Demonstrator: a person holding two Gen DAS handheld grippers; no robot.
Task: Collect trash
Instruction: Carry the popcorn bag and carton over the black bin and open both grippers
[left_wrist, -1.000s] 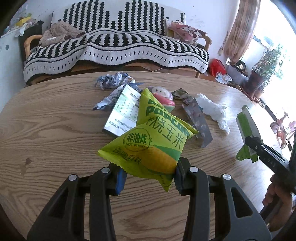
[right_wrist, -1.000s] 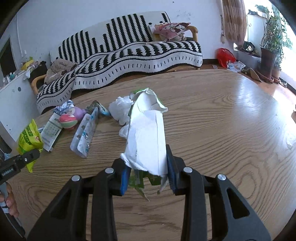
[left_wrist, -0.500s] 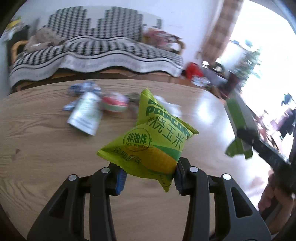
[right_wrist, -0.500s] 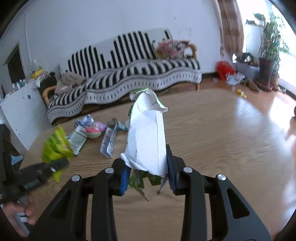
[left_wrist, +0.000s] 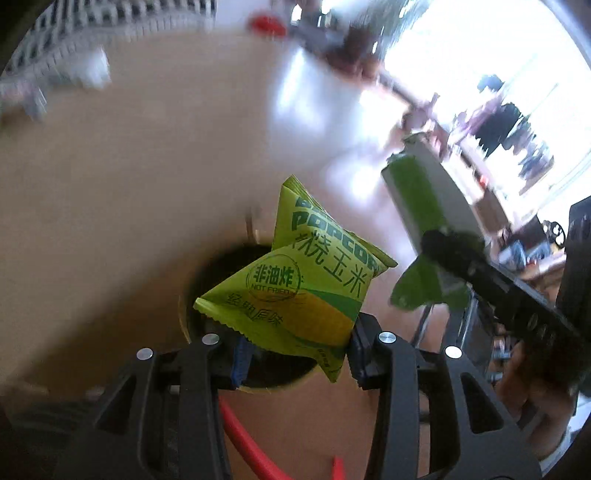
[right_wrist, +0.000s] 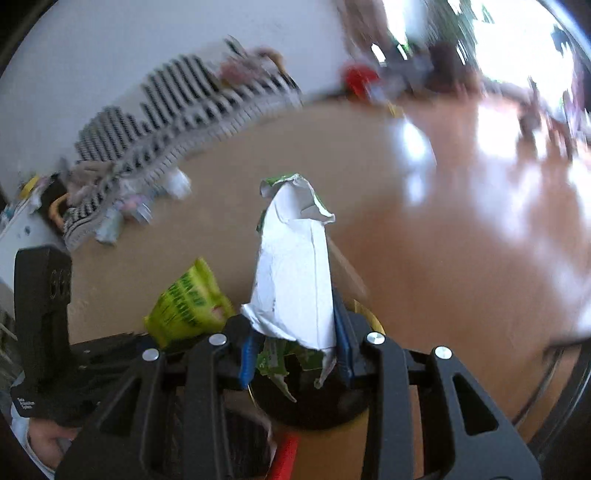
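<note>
You've swung both hands away from the worktop (left_wrist: 92, 177) and the view has changed completely: a second ago the litter pile sat right ahead of you, now it is a blur far off at the upper left, and a dark round bin (left_wrist: 221, 266) with a pale rim has come up beneath the claws. Your left claw (left_wrist: 295, 350) is pinching the green popcorn bag (left_wrist: 306, 291) by its lower edge, the bag standing up right over the bin's mouth. Your right claw (right_wrist: 295, 354) is clamped on the torn white wrapper (right_wrist: 295, 280), its ragged green end dangling toward the same dark opening (right_wrist: 314, 402). The two claws are close together, each showing in the other's view. That puts both pieces about where they need to be; the drop looks like the next step. More scraps (right_wrist: 125, 218) remain back on the worktop.
</note>
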